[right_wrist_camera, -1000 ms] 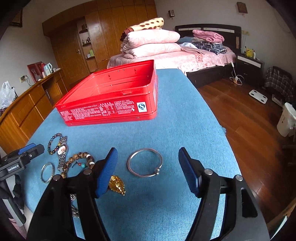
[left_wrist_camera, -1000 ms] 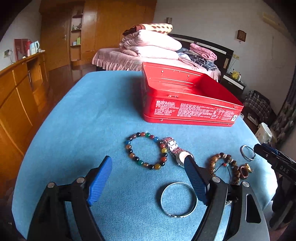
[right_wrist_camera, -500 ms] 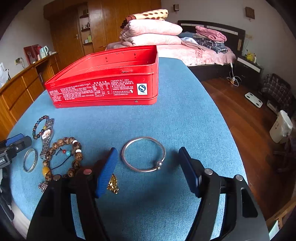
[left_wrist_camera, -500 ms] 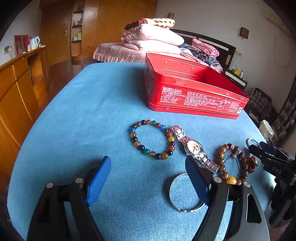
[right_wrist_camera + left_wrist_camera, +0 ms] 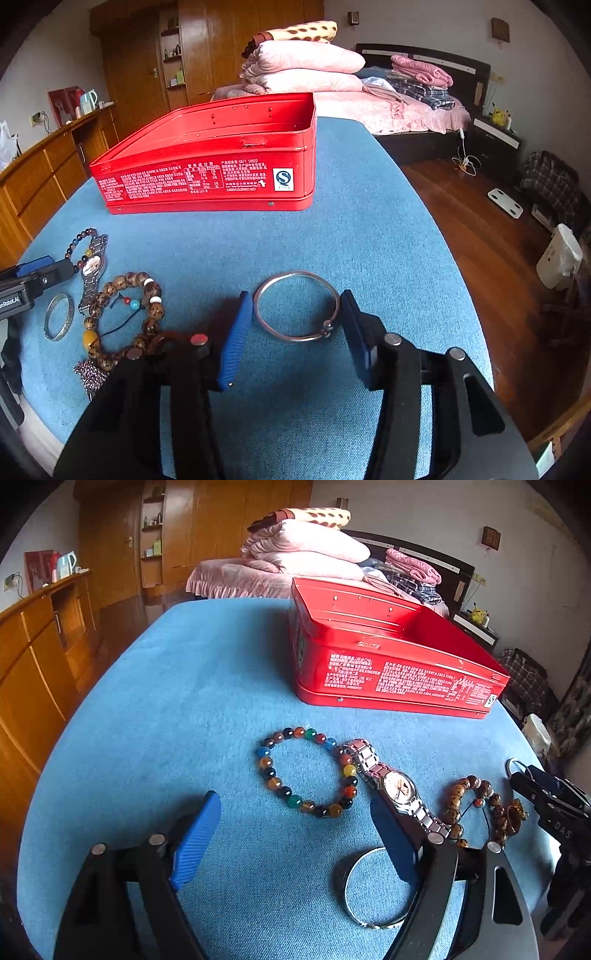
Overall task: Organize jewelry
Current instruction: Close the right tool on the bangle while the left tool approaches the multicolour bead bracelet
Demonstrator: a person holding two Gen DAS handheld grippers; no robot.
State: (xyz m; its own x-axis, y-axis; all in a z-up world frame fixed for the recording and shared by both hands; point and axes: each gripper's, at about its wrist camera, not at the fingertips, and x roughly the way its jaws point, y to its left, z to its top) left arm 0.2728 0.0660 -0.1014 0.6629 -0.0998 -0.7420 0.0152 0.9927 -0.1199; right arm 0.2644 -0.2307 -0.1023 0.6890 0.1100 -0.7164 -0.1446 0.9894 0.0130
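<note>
An open red tin [image 5: 391,653] [image 5: 218,166] stands on the blue table. My left gripper [image 5: 295,834] is open, low over the cloth, with a multicoloured bead bracelet [image 5: 306,771] just ahead of its fingers. A metal watch [image 5: 391,782] lies by its right finger and a silver bangle [image 5: 373,890] lies under that finger. My right gripper [image 5: 295,328] is open with its jaws on either side of a thin silver bangle with a bead [image 5: 295,306]. Wooden bead bracelets [image 5: 129,314] lie to its left.
The blue table [image 5: 184,701] drops off close on the right in the right wrist view, over a wooden floor [image 5: 480,236]. A wooden cabinet [image 5: 33,657] runs along the left. A bed [image 5: 369,103] with folded quilts stands behind the tin.
My right gripper has moved forward and down and narrowed, so the thin silver bangle now lies between its fingers. My left gripper has closed in on the bead bracelet and watch.
</note>
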